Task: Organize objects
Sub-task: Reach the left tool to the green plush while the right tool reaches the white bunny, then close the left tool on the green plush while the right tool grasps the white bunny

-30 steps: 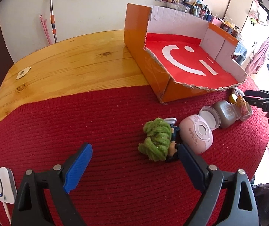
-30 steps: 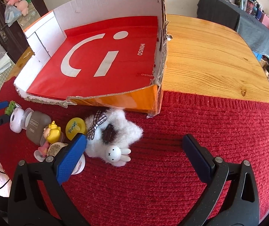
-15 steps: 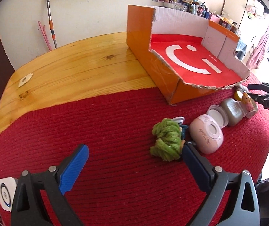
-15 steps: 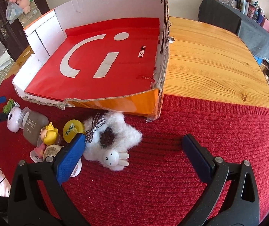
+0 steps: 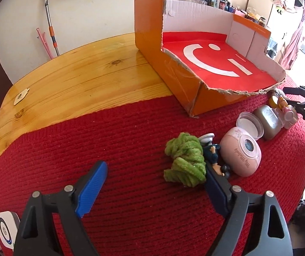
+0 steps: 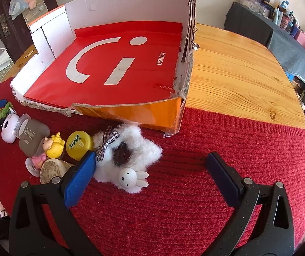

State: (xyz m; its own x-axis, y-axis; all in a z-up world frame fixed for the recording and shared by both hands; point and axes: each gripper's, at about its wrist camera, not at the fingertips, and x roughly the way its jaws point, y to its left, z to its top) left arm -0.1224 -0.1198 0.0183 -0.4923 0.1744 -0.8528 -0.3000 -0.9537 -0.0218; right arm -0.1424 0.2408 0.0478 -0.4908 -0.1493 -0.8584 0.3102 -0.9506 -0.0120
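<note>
Nearest the cameras, both grippers are held released over the red knitted mat (image 5: 88, 140). The left gripper (image 5: 154, 183) has just been closing somewhat, with nothing between its jaws; the green yarn bundle (image 5: 184, 162) lies just in front of its right finger. The right gripper (image 6: 152, 175) gapes, the white plush star (image 6: 129, 153) seen by its left finger. Between them a pink toy camera (image 5: 241, 153), a grey jar (image 5: 267, 121) and a yellow disc (image 6: 78, 144) are clustered. Beyond these, the torn cardboard box (image 6: 118, 68) is seen, partly on the mat.
</note>
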